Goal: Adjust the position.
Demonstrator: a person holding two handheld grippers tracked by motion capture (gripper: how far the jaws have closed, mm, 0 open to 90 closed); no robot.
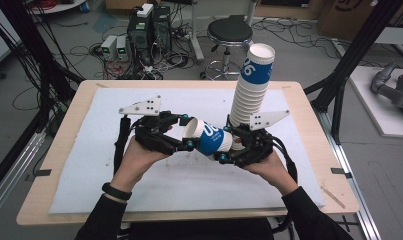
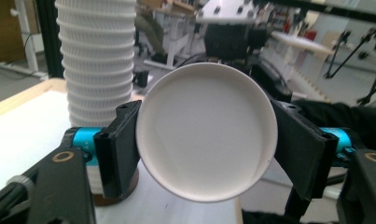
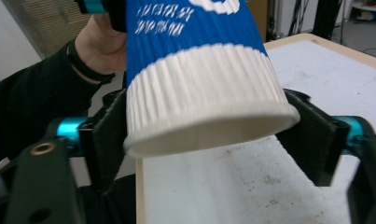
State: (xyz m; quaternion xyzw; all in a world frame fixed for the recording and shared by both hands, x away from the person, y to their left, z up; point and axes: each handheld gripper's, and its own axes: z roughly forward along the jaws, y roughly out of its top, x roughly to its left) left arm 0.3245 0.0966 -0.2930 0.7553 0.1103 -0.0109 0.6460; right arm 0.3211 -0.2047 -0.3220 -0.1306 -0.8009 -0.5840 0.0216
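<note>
A blue-and-white ribbed paper cup (image 1: 209, 139) hangs on its side above the white mat (image 1: 139, 190), held between both grippers. My left gripper (image 1: 188, 133) is shut on its rim end. In the left gripper view the cup's open mouth (image 2: 206, 133) faces the camera, with the left gripper (image 2: 206, 140) closed on either side of it. My right gripper (image 1: 225, 145) is shut on the base end. In the right gripper view the cup's white ribbed base (image 3: 209, 107) sits between the jaws of the right gripper (image 3: 206, 135). A tall leaning stack of cups (image 1: 249, 95) stands just behind, and its ribbed side (image 2: 97, 70) shows in the left gripper view.
The mat covers most of a wooden table (image 1: 309, 130). Beyond the far edge, on the floor, are a black stool (image 1: 230, 32), computer boxes (image 1: 146, 30) and loose cables. Black frame posts (image 1: 349, 65) rise at the right.
</note>
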